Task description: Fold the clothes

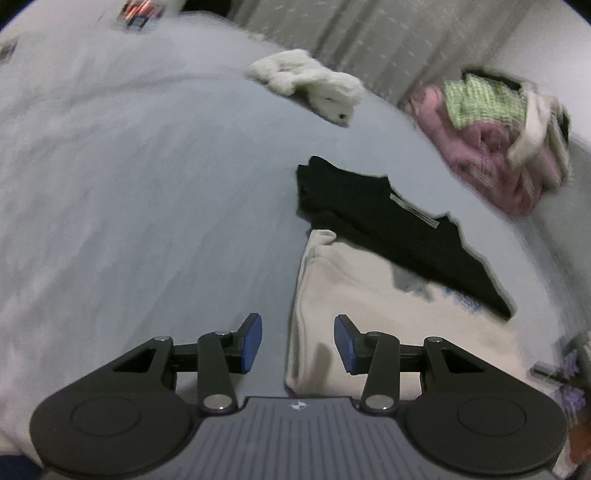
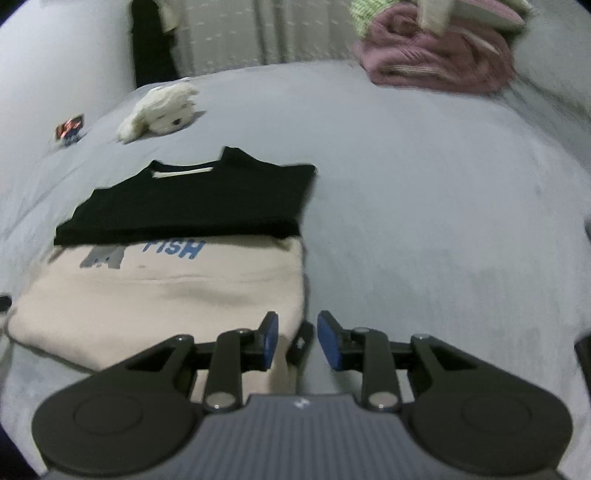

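**A:** Grey bedsheet (image 2: 424,206) fills both views, with a pale curtain (image 2: 229,33) behind it. Landmark?

**B:** Cream shirt (image 2: 155,299), folded flat on the sheet, blue print "FISH" near its far edge. Everything else noted relative to it.

**A:** Black shirt (image 2: 199,199)?

**B:** Folded, lying just beyond the cream shirt and overlapping its far edge. White label strip at the collar.

**A:** Further out?

**B:** White plush toy (image 2: 159,110) beyond the black shirt, well apart from it. Pile of pink and green clothes (image 1: 495,140) at the sheet's far edge, well off to the right of the cream shirt. Small red-and-blue object (image 2: 70,129) far left, too blurred to identify, possibly a packet.

**A:** Grippers?

**B:** Left gripper (image 1: 297,341) hangs at the cream shirt's near left edge, blue pads spread wide, nothing between them. Right gripper (image 2: 297,341) sits at its near right corner, pads parted, holding nothing; a small black tag shows in the gap.
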